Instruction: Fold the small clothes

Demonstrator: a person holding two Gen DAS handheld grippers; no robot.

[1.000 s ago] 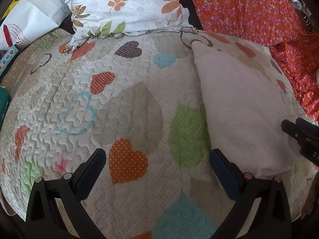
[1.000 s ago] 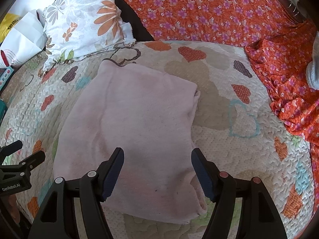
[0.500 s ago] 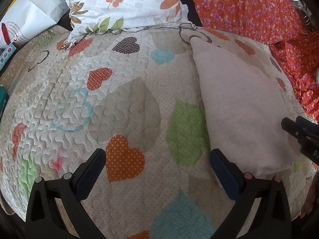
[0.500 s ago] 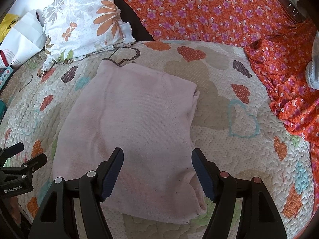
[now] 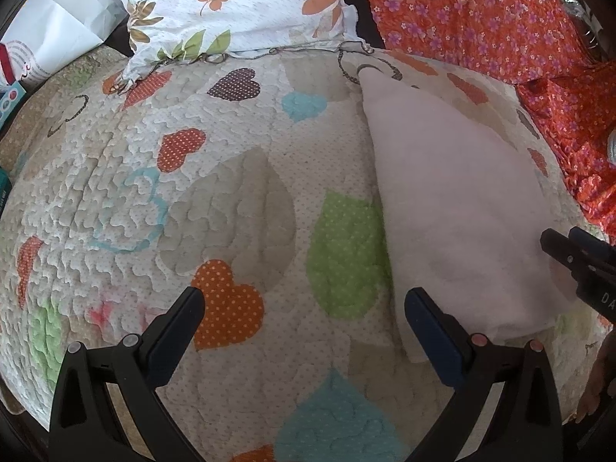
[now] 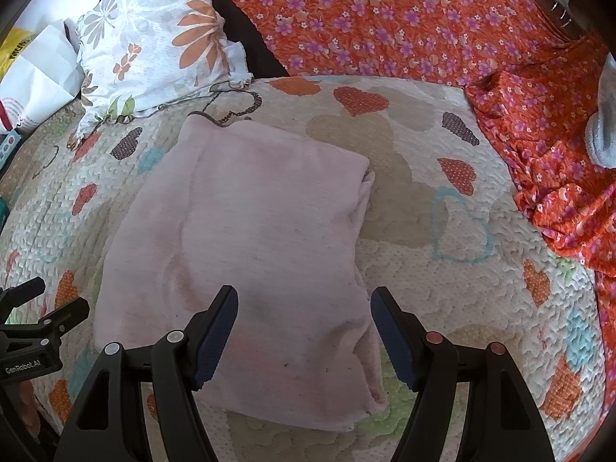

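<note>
Centre of the right wrist view: pink cloth (image 6: 250, 238) lies folded flat on the quilt (image 6: 442, 277), roughly rectangular, layered edges showing along its right side and lower right corner. Right tool (image 6: 304, 335) sits over the cloth's near edge, jaws wide apart, nothing between them; left finger (image 6: 215, 331) is over the cloth, right finger (image 6: 392, 335) is at its right edge. Whether the fingers touch the fabric, can't tell.

Left wrist view: left tool (image 5: 304, 331) is over bare quilt (image 5: 192, 200), jaws wide apart, gripping nothing. Cloth (image 5: 454, 208) is in the right half of that frame; the tool's right finger (image 5: 431, 331) is at the cloth's lower left corner, left finger (image 5: 173, 331) well clear of it. Right tool's tip (image 5: 577, 258) shows at the right edge, over the cloth.

Left tool also visible at the lower left edge of the right wrist view (image 6: 34, 331), just beside the cloth.

Upper left: floral pillow (image 6: 154, 38). Upper right: orange flowered sheet (image 6: 404, 19), bunched at the right edge.
</note>
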